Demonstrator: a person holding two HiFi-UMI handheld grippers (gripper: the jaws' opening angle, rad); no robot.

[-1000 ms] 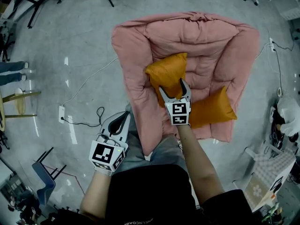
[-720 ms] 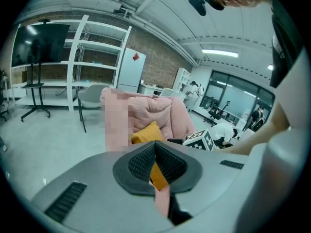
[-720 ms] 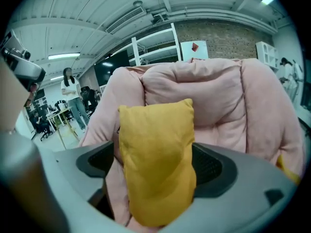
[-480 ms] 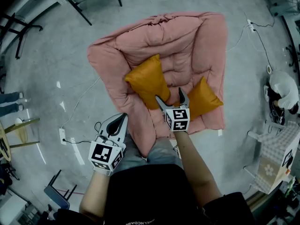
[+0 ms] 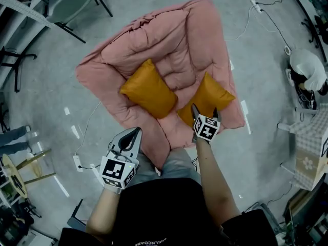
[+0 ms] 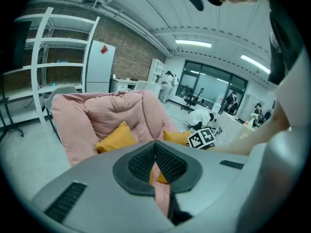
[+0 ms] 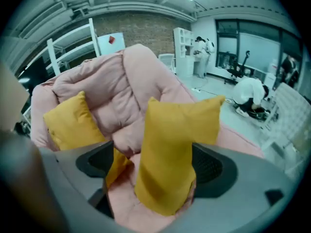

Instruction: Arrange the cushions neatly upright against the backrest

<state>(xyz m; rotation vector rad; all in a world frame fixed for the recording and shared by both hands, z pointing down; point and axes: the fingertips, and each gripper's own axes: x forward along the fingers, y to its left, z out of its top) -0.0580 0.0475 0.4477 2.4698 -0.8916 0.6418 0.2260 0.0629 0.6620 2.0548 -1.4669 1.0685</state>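
The right cushion (image 5: 205,99), mustard-yellow and plump, sat at 4 o'clock on the seat of a pink padded floor chair (image 5: 174,40). The left cushion (image 5: 148,95), its twin, lay at the seat's 9 o'clock, and the two were apart. In the head view the right gripper (image 5: 204,111) stood at the right cushion's 6 o'clock edge. Only the right gripper view showed that cushion upright between widely spread jaws, with the left pad clear of it, so nothing was clamped. The left gripper (image 5: 132,136) hung off the chair at 7 o'clock. Its own view showed its jaws closed together on nothing. That view also showed a brick wall (image 6: 131,52) and white shelving (image 6: 43,57), which the head view missed.
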